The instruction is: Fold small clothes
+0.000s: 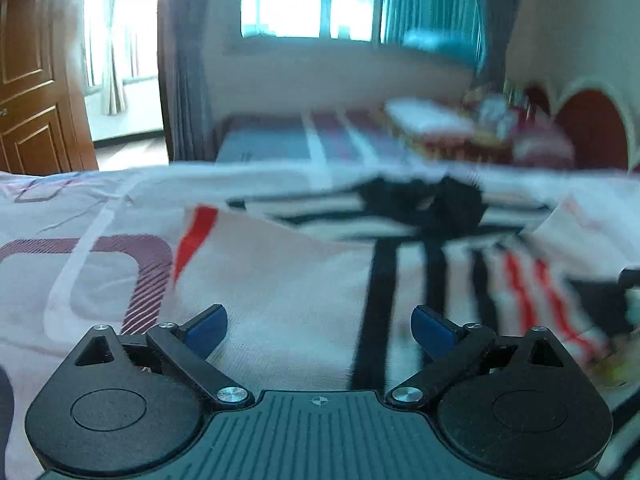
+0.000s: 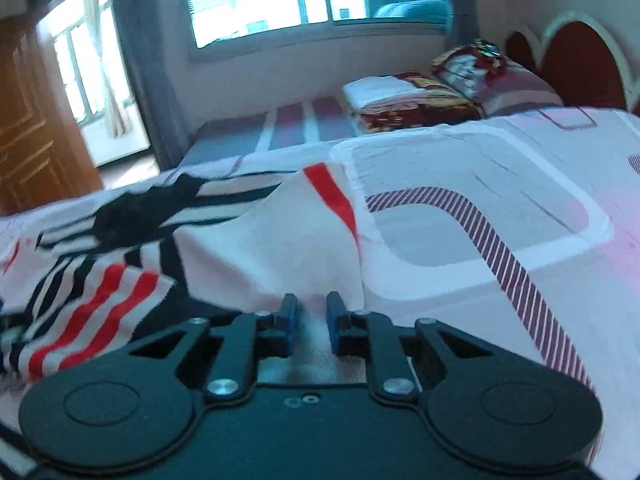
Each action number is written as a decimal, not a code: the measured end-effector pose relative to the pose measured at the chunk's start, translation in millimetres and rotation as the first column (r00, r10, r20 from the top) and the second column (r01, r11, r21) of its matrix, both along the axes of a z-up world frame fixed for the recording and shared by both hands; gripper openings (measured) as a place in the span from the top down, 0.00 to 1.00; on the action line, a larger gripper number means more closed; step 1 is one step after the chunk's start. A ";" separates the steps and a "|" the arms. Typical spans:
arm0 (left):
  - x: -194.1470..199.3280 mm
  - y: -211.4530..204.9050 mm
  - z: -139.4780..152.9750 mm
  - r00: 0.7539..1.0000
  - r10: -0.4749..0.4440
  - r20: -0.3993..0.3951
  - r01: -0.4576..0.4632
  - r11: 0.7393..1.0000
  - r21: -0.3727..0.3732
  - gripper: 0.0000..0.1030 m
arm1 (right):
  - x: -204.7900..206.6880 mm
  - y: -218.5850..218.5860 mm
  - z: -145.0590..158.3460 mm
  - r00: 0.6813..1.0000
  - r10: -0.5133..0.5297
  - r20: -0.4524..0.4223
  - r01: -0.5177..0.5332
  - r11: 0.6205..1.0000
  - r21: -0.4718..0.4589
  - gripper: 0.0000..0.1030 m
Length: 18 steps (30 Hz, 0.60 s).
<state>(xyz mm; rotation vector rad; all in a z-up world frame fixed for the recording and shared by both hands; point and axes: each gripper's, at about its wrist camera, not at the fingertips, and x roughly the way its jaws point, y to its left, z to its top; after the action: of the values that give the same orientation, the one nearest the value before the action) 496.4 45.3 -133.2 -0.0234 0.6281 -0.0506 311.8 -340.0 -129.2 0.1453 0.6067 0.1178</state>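
A small white garment (image 1: 280,272) with black and red stripes lies spread on the patterned bed sheet (image 1: 60,208). In the left wrist view my left gripper (image 1: 319,326) hovers low over its white part, jaws wide open with nothing between the blue pads (image 1: 204,328). In the right wrist view the garment (image 2: 280,248) rises like a tent toward my right gripper (image 2: 312,326). Its blue pads (image 2: 290,328) stand close together, pinching the white edge of the cloth. The striped part (image 2: 92,300) trails off to the left.
The bed sheet (image 2: 480,208) stretches away to the right. Folded bedding (image 2: 400,100) and a pillow (image 2: 500,76) lie at the far end, by the red headboard (image 2: 580,64). Beyond are a window (image 2: 280,0) and a wooden door (image 2: 32,140) on the left.
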 end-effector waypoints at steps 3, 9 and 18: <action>-33.5 5.1 8.8 1.000 0.031 0.007 -0.031 1.000 0.007 0.05 | -20.1 -14.6 10.4 0.999 0.033 0.024 -0.034 0.997 0.063 0.75; -103.9 0.8 4.6 0.996 0.019 -0.092 -0.015 0.999 0.036 0.05 | -66.4 -36.5 5.0 0.994 0.096 -0.048 -0.086 0.979 0.185 0.57; -205.8 46.4 -7.9 0.970 0.003 -0.245 -0.018 0.998 -0.062 0.35 | -171.7 -61.4 2.0 0.986 0.118 -0.122 -0.095 0.979 0.178 0.56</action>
<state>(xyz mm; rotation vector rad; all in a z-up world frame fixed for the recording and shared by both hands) 290.6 91.7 -141.1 -0.0962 0.8734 -0.0582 140.1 -401.3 -127.2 0.2894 0.7364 0.2664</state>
